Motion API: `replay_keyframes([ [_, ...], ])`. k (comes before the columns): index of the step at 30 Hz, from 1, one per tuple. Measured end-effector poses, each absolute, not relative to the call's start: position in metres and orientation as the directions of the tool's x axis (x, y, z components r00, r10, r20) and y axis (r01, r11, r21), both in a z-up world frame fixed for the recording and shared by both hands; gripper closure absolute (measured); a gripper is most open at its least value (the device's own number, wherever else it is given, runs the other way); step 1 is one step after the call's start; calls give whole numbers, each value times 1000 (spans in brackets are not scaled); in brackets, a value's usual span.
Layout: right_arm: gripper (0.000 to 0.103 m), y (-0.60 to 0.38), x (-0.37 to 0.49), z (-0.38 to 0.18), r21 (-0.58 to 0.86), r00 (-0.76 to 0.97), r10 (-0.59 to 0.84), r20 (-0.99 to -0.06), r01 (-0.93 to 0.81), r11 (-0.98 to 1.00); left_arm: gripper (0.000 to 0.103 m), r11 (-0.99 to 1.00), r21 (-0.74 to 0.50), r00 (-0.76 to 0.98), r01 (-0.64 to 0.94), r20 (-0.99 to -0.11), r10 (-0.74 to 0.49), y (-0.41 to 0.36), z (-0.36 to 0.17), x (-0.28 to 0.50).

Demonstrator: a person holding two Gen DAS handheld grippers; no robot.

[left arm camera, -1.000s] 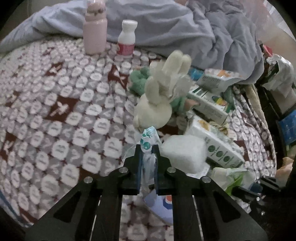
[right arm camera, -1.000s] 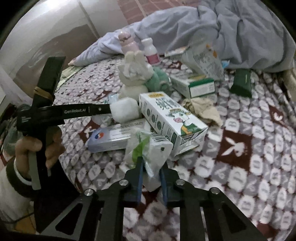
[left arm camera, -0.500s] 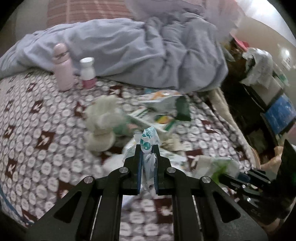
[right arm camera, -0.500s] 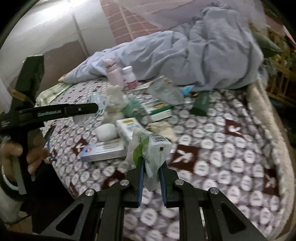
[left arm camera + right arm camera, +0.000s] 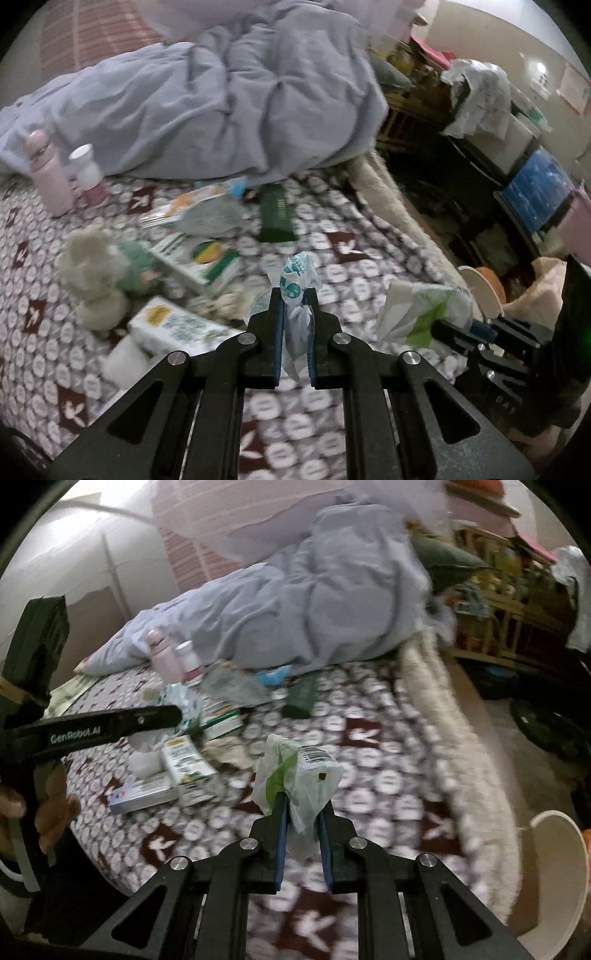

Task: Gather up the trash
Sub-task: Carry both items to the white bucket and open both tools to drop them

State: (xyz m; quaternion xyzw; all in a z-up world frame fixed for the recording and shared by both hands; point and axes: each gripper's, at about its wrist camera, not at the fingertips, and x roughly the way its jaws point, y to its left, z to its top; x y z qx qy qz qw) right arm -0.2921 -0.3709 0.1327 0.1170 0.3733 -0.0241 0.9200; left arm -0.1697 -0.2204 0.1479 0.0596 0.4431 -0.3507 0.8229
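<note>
Matt black plastic left claw pinches a crinkled glossy plastic wrapper, above soft patterned cloth bedspread and a fuzzy plush rabbit.

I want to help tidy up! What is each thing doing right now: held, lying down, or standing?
Left gripper: shut on small wrapper.
Right gripper: shut on plastic bag.
Pink bottle: standing, cap on.
White bottle: standing, cap on.
Bunny: lying on bed.
Milk carton: lying flat.
Green box: lying flat.
Blanket: bunched up.

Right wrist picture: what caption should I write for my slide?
Right gripper clamps a crumpled plastic wrapper above the littered bed.
</note>
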Motion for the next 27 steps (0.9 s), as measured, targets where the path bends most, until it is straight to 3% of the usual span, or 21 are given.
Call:
replay_keyframes([
  [27, 88, -564, -430, 121, 183, 634, -311, -708, 590, 786, 95, 456, -281, 77, 844, -779, -623, -447, 140, -274],
])
